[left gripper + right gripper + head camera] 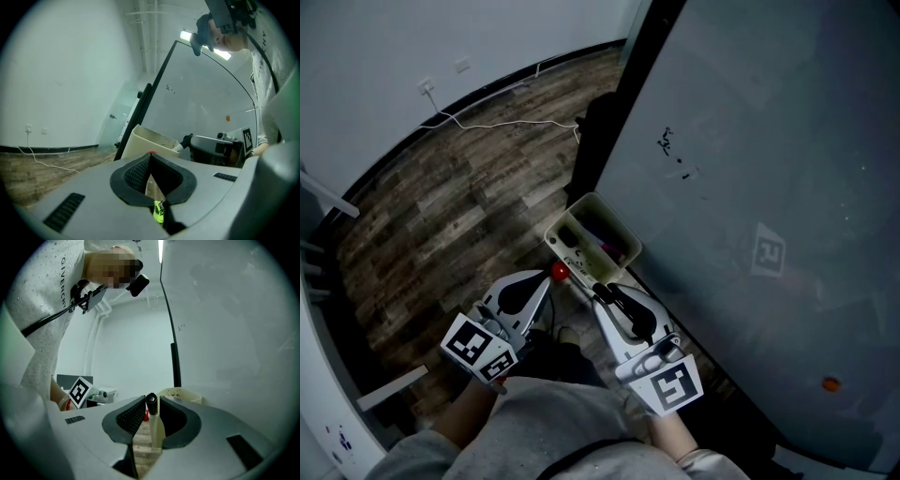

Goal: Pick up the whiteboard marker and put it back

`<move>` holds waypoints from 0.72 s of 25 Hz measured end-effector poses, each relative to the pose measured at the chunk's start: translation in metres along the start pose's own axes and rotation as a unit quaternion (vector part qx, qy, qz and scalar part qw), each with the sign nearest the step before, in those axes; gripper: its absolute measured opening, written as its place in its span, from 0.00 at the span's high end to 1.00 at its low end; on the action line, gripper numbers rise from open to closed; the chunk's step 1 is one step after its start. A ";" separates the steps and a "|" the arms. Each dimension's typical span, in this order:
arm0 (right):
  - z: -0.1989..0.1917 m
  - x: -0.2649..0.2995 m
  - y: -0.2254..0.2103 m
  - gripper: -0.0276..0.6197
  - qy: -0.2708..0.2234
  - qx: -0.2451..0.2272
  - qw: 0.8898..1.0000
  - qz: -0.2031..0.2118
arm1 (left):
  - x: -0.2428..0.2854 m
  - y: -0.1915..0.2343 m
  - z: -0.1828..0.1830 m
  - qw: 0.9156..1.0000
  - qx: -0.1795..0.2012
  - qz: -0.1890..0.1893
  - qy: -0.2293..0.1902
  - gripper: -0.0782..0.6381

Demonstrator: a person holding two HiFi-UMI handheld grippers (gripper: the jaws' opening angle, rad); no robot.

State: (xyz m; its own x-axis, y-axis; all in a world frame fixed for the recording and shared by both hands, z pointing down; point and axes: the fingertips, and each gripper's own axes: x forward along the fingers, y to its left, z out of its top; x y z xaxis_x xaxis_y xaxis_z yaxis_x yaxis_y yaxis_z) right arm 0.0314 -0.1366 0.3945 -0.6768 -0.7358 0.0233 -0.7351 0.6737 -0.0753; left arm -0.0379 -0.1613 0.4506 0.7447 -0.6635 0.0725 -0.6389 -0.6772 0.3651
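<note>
Dark wood plank floor (469, 187) runs beside a large grey whiteboard (750, 141), which has a cream tray (555, 234) fixed at its lower edge. Just in front of the tray, the right gripper (600, 291) pinches the whiteboard marker (155, 427) between its pads, with the black cap poking past the tips. The left gripper (150, 157) sits close beside it, its jaws pressed together at the tips, where a small red thing (559, 272) shows.
</note>
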 end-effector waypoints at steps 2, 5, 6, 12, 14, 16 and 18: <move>-0.001 0.000 0.000 0.81 0.002 0.001 1.000 0.002 | 0.000 0.000 0.000 1.000 0.000 0.000 0.000 0.87; -0.002 -0.001 0.000 0.78 0.004 0.000 1.000 0.003 | 0.000 0.000 0.000 1.000 0.001 0.001 0.001 0.87; -0.001 -0.002 0.000 0.78 0.004 -0.002 1.000 0.003 | 0.000 0.000 0.000 1.000 0.001 0.001 0.001 0.87; 0.005 -0.009 -0.004 0.77 -0.001 -0.006 1.000 -0.001 | 0.000 -0.001 0.000 1.000 0.004 0.004 0.003 0.87; 0.008 -0.011 -0.006 0.77 -0.004 -0.009 1.000 -0.002 | 0.000 -0.002 0.001 1.000 0.005 0.004 0.001 0.87; 0.012 -0.013 -0.007 0.77 -0.008 -0.010 1.000 -0.003 | -0.001 -0.004 0.002 1.000 0.007 0.004 -0.001 0.87; 0.017 -0.014 -0.006 0.77 -0.014 -0.007 1.000 0.000 | -0.002 -0.005 0.005 1.000 0.009 0.006 -0.004 0.87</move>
State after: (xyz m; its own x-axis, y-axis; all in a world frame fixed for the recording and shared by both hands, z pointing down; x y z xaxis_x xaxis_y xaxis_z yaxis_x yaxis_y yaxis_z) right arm 0.0461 -0.1320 0.3778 -0.6759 -0.7370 -0.0044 -0.7354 0.6749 -0.0613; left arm -0.0370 -0.1582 0.4441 0.7362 -0.6732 0.0697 -0.6504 -0.6752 0.3480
